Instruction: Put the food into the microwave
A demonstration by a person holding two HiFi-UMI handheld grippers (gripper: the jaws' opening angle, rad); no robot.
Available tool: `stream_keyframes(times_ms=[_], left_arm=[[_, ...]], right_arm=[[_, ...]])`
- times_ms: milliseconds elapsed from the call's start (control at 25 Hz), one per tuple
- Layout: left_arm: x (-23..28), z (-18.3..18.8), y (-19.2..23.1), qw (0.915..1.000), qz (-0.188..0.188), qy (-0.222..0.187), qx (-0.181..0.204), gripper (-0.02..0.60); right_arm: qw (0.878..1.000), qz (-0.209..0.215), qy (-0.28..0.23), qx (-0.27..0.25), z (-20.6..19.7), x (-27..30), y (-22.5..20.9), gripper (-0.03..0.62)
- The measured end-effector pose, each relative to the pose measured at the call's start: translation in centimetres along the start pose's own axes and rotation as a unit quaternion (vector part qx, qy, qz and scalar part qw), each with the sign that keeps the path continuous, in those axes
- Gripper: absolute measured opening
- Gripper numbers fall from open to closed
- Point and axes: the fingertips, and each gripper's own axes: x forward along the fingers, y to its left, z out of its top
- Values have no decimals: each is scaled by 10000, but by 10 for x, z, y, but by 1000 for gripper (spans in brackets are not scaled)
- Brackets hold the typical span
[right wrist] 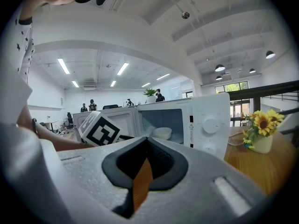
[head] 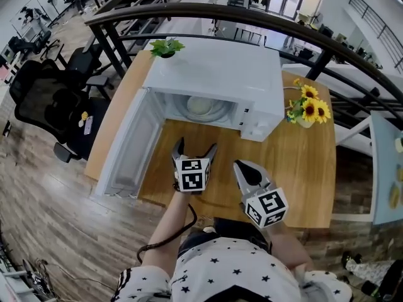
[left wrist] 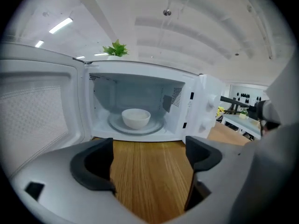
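A white microwave [head: 214, 74] stands at the back of the wooden table [head: 302, 168], its door [head: 129, 146] swung wide open to the left. Inside, a white bowl [head: 201, 106] sits on the turntable, and the left gripper view looks straight at this bowl [left wrist: 136, 117]. My left gripper [head: 195, 148] hovers over the table just in front of the cavity, jaws open and empty [left wrist: 149, 148]. My right gripper [head: 247, 170] is beside it to the right and nearer me, shut on nothing [right wrist: 145, 141]. It sees the bowl [right wrist: 162, 132] through the opening.
A vase of sunflowers [head: 308, 111] stands right of the microwave. A small green plant [head: 165, 46] sits on the microwave's top. A black railing [head: 252, 17] curves behind the table. Black office chairs [head: 44, 99] are on the floor at left.
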Motion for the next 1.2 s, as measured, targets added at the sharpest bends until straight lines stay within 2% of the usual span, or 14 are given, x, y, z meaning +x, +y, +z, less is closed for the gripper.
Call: stream_keyframes(times_ms=[120, 320, 600, 800, 1200], left_arm=[[-25, -5, -6, 10000, 50, -79, -22, 466], [-68, -8, -11, 9992, 225, -252, -189, 308], [-130, -6, -27, 9971, 72, -614, -448, 161], [-166, -5, -37, 9955, -29, -829, -449, 66], [-202, -13, -45, 9946, -256, -939, -375, 21]], right_arm=[[10000, -36, -45, -30, -1, -11, 6, 5], [9998, -104, -134, -61, -1, -29, 17, 5], [9995, -142, -249, -161, 3, -52, 36, 5], [9994, -144, -286, -134, -3, -65, 49, 5], [9994, -86, -304, -144, -9, -75, 67, 5]])
